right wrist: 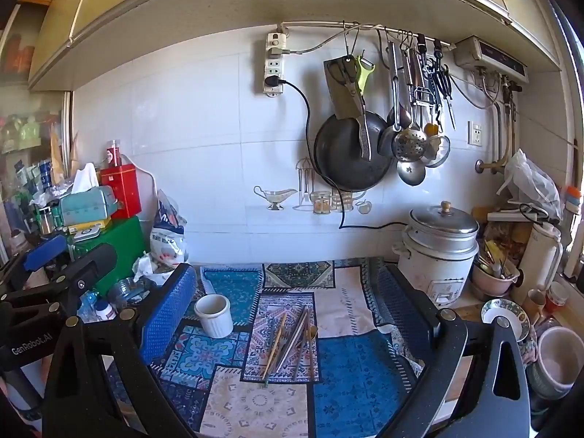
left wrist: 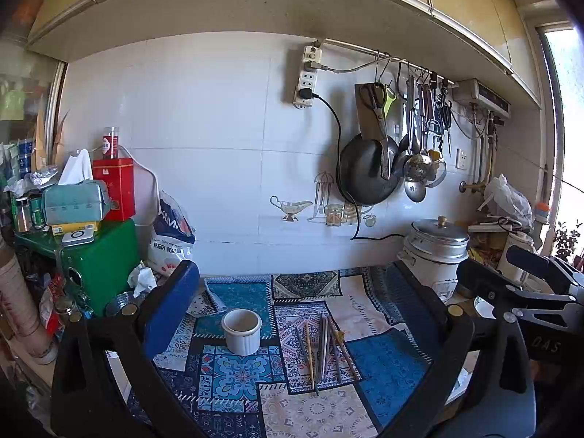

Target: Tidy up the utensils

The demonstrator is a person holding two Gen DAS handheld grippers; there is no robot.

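Both tongs stand fully open above the near edge of the bench, and nothing lies between the fingers of either unit.

Left tongs: the two blue-padded fingers spread wide. In the left wrist view they frame a white ribbed cup and a bundle of utensils. No pad touches either item.

Right tongs: the fingers are likewise spread. In the right wrist view they frame the same cup and utensils, without contact.

Task items:
- The utensils are chopsticks and slim metal pieces. They lie flat in a loose, roughly parallel group on the patchwork cloth that covers the bench.
- The cup stands upright on the cloth, to the left of the utensils and apart from them. Its mouth faces up; no utensil is seen inside it.

Surroundings:
- A rice cooker with a metal lid stands at the back right of the cloth, against the tiled wall.
- A dark pan, scissors, ladles and a skimmer hang from a wall rail above the cooker.
- A green box carrying a tissue box and a red tin stands at the left of the bench.
- Bowls and a patterned dish crowd the right end
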